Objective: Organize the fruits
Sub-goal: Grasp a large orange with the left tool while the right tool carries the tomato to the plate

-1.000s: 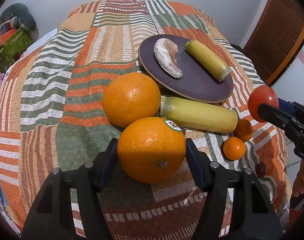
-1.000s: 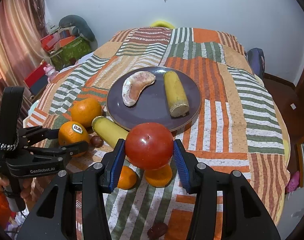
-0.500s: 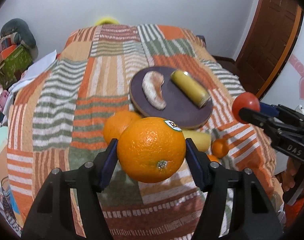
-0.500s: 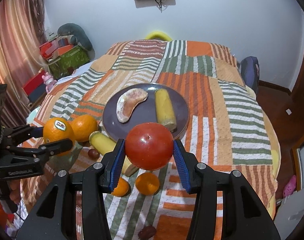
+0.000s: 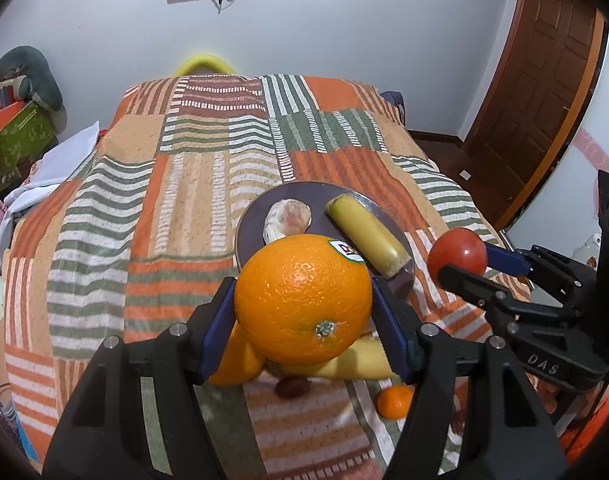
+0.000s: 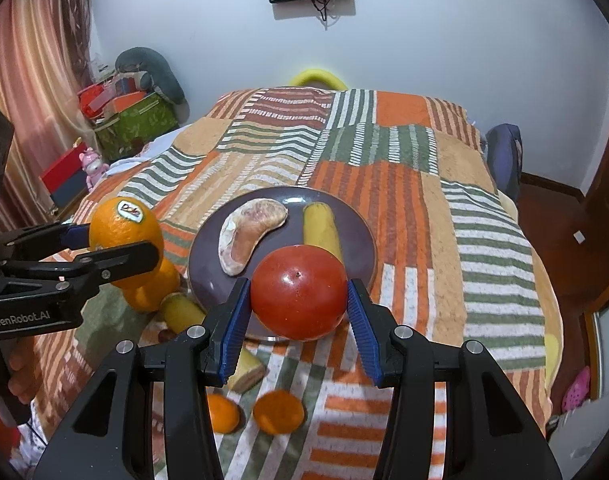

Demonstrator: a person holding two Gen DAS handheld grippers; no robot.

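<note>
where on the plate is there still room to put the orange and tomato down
The plate has bare patches along its left rim beside the pomelo wedge and at its far rim beyond the banana piece. The near edge is hidden behind the tomato. The bedspread right of the plate is bare. Left and in front of the plate is crowded: an orange, a banana, two mandarins.

The second orange (image 5: 234, 362) and the loose banana (image 5: 354, 360) are largely hidden behind the held orange (image 5: 302, 300). The plate (image 6: 360, 232) is partly covered by the tomato (image 6: 299, 292).

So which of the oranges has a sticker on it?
The big orange held in the left gripper. The orange under it and the small ones show none.
</note>
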